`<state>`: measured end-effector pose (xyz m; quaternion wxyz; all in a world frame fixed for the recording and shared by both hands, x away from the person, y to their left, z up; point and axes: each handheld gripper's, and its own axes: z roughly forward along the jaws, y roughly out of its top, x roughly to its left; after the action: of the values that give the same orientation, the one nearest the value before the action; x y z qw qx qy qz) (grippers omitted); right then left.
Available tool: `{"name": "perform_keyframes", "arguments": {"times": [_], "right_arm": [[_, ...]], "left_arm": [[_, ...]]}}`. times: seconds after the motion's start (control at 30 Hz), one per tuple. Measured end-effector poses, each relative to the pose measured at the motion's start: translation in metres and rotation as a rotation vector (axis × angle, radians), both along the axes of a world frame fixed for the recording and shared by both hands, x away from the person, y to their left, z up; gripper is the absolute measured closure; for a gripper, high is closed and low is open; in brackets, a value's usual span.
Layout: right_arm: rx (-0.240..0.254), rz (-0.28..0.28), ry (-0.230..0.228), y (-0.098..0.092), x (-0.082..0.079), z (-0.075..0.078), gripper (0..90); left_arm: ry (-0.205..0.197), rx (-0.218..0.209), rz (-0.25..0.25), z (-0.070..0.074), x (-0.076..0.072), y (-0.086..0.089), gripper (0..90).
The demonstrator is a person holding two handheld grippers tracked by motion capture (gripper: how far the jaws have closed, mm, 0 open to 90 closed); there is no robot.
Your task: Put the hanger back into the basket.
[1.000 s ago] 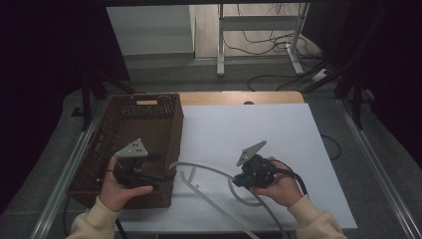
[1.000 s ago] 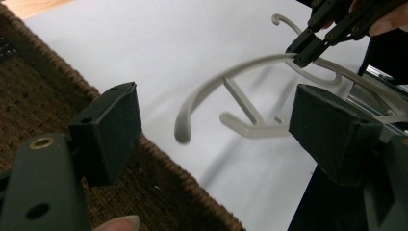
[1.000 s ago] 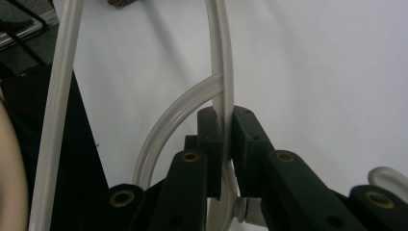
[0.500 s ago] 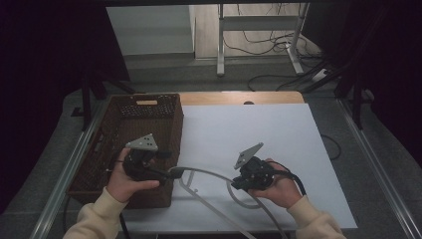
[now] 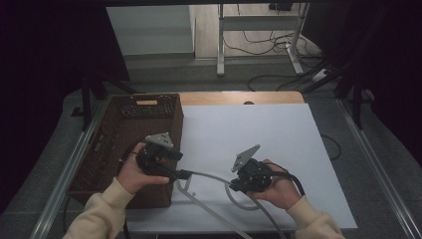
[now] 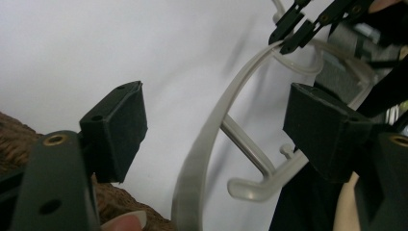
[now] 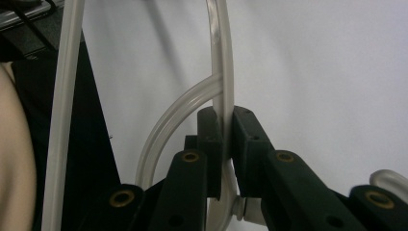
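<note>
A white sheet (image 5: 278, 149) covers the table, with a brown wicker basket (image 5: 119, 144) standing at its left edge. Across the near part of the sheet lies a clear plastic hanger (image 5: 209, 199), its arm curving between the two hands. The right gripper (image 7: 223, 139) has its jaws pressed together on the hanger's flat strip, pinching it, and sits on the sheet right of centre. The left gripper (image 6: 211, 125), just beside the basket's near right corner, has its jaws spread and just been closing a little; the hanger's arm passes between the pads without touching them
</note>
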<state>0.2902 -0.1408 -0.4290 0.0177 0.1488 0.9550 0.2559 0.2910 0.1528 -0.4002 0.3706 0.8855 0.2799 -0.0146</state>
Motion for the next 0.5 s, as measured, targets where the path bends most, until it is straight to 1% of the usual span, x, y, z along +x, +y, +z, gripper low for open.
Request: {"name": "perform_keyframes", "arguments": {"times": [0.1,0.2,0.4,0.43,0.47,0.5], "right_arm": [[0.000,0.011,-0.001,0.001,-0.001,0.001,82.2],[0.001,0.015,0.001,0.002,-0.002,0.001,82.3],[0.006,0.027,0.004,0.003,-0.003,0.003,82.2],[0.008,0.030,0.004,0.003,-0.003,0.003,82.2],[0.009,0.032,0.006,0.004,-0.004,0.004,82.2],[0.009,0.034,0.006,0.004,-0.004,0.004,82.2]], "left_arm": [[0.003,0.041,-0.028,0.000,0.002,-0.009,25.1],[0.006,0.068,-0.053,-0.002,0.003,-0.016,26.0],[0.007,0.103,-0.085,-0.005,0.005,-0.023,30.7],[0.005,0.120,-0.104,-0.004,0.005,-0.024,31.3],[0.008,0.117,-0.106,-0.005,0.004,-0.025,32.1],[0.007,0.125,-0.117,-0.004,0.004,-0.026,33.1]]}}
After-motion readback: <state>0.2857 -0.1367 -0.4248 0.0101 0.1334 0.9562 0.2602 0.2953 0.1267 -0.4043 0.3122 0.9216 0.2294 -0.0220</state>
